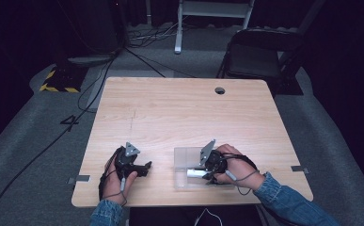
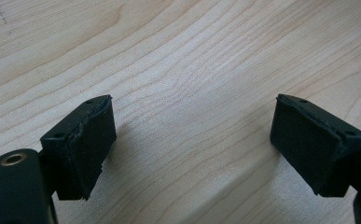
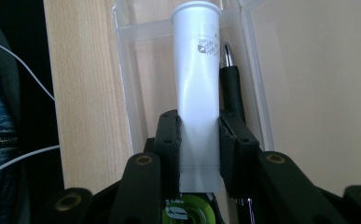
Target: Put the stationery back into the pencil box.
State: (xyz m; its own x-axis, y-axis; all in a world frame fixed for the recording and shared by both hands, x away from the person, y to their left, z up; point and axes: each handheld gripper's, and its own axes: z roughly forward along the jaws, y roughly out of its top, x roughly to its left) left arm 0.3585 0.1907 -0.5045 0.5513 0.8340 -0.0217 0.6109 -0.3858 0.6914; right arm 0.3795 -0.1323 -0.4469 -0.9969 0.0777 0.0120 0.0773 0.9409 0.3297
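White tube (image 3: 197, 70) clamped near its flat tail end between the closed jaws of the right gripper (image 3: 199, 140), cap end pointing toward 12 o'clock in the right gripper view, lying over the narrow compartment of a clear plastic organiser tray (image 3: 122, 56). Seen from above at about 5 o'clock on the wooden table (image 1: 179, 108), close to the near edge. Just beside the tube, toward 1 o'clock, a black pen (image 3: 232, 88) already resting in the same compartment. Probably best lowered flat and parallel to the pen, kept between the two clear walls, cap end short of the end wall. Worth easing the squeeze only once the tube sits on the tray floor, since a soft body may spring or roll onto the pen. Further off, at about 7 o'clock on the table, left gripper (image 1: 133, 165) idle with jaws spread wide over bare wood, gripping nothing, well apart from the tray.
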